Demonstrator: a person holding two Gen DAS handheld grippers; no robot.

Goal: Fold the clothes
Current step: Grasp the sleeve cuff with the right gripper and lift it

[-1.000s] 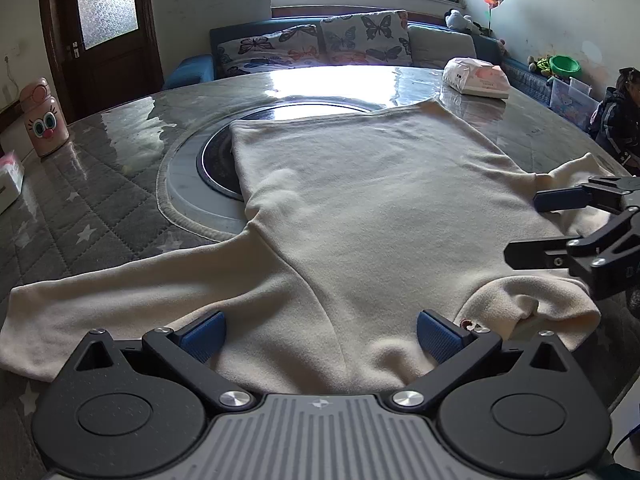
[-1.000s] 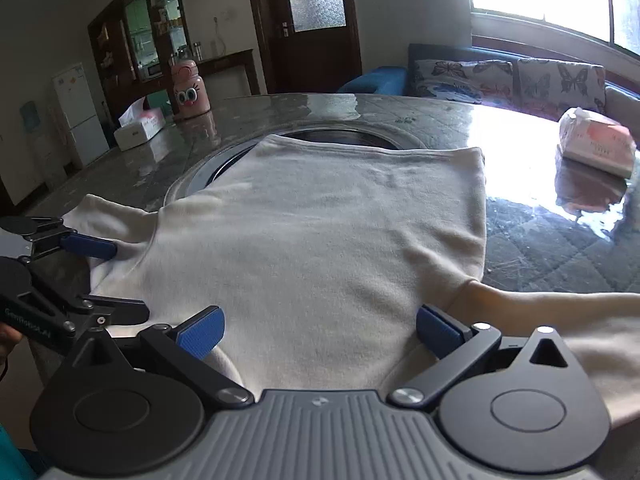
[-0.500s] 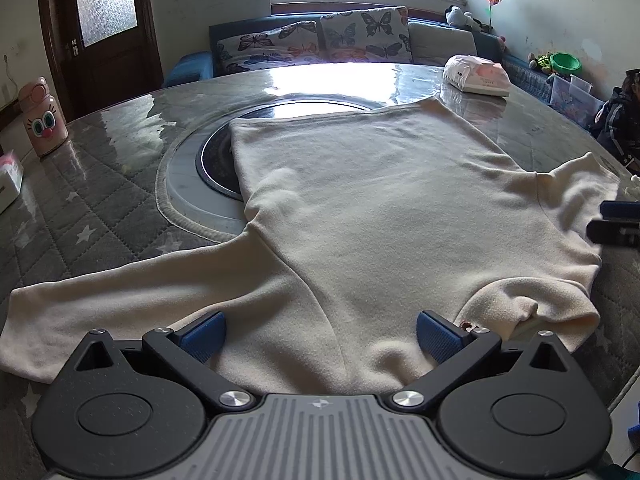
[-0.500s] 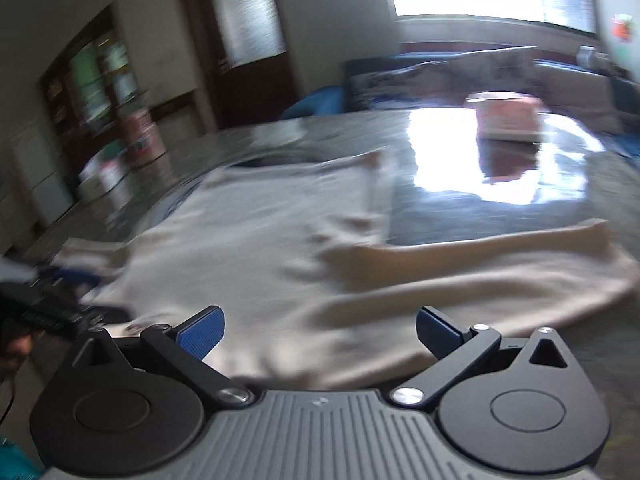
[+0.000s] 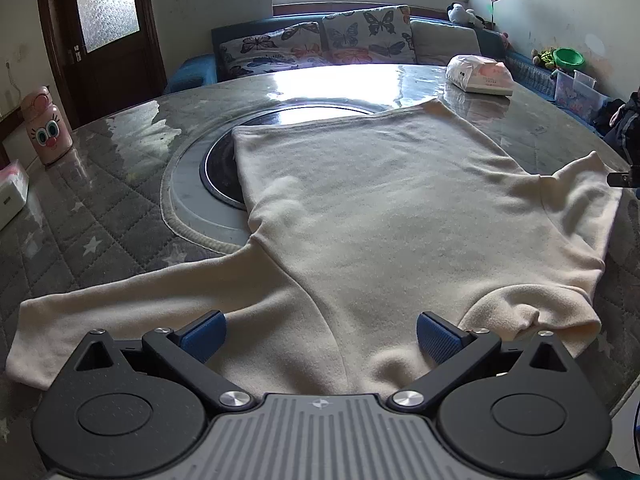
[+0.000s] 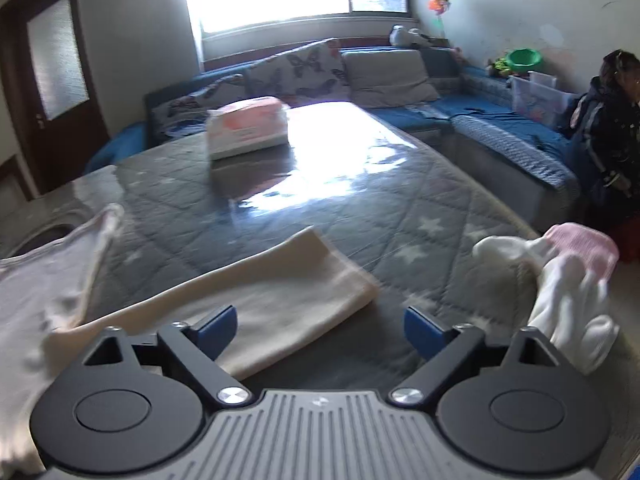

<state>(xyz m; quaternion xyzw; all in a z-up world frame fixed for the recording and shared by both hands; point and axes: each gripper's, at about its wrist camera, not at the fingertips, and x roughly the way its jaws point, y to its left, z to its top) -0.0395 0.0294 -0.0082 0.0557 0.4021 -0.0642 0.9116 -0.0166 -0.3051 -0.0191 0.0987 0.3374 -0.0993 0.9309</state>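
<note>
**One cream sweater spread flat, two grippers over it**

One cream long-sleeved sweater (image 5: pixel 372 216) lay flat across the round quilted desk (image 5: pixel 100 216), filling the centre of the left wrist view, its hem toward the top of the frame over the desk's one dark round inset. One sleeve (image 5: pixel 120 304) stretched to the lower left; the other sleeve (image 6: pixel 280 300) lay across the lower centre of the right wrist view. The left gripper (image 5: pixel 320 334) stood with its jaws apart above the shoulder area, gripping nothing. The right gripper (image 6: pixel 318 330) had its jaws closing, still wide, the sleeve cuff beneath them and not pinched. One tissue pack (image 5: pixel 480 74) sat at the upper right. One small heap of white and pink clothes (image 6: pixel 560 276) lay at the right edge.
</note>
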